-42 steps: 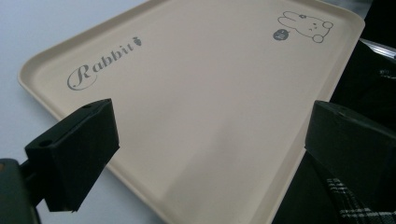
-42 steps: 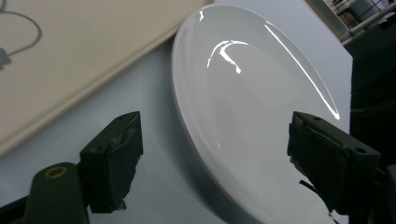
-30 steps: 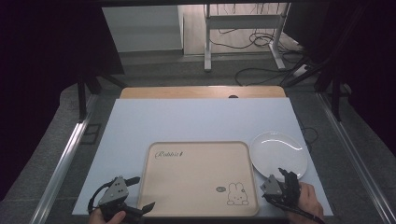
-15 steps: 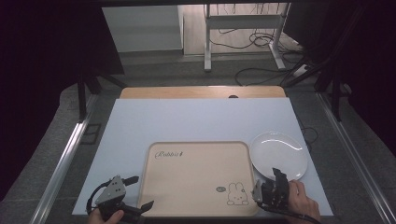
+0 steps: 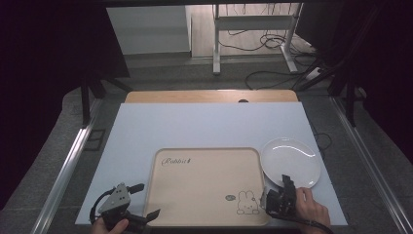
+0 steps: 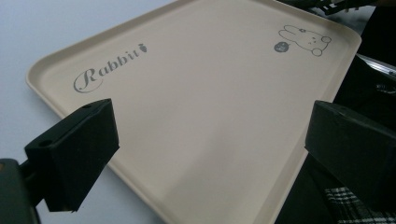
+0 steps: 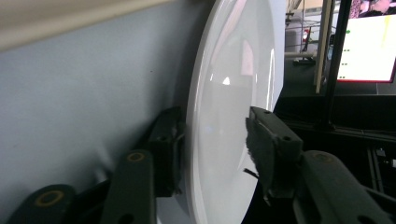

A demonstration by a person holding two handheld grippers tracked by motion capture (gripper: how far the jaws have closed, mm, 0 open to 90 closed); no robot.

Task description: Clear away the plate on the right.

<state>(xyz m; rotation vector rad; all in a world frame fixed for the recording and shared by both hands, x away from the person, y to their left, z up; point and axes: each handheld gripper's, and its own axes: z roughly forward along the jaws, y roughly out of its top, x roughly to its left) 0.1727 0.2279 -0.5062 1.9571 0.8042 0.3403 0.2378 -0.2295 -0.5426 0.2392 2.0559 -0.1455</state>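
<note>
Your right gripper [image 5: 285,187] has been closing its jaws around the near rim of the white plate [image 5: 290,161], which lies beside the rabbit tray [image 5: 204,185]. They do not press it yet, so lifting now may let it slip. Your left gripper [image 5: 143,201] is wide apart.

Left gripper [image 5: 144,201] held low, jaws spread wide. Right gripper [image 5: 283,184] turned sideways, its 2 jaws just closing inward.
</note>
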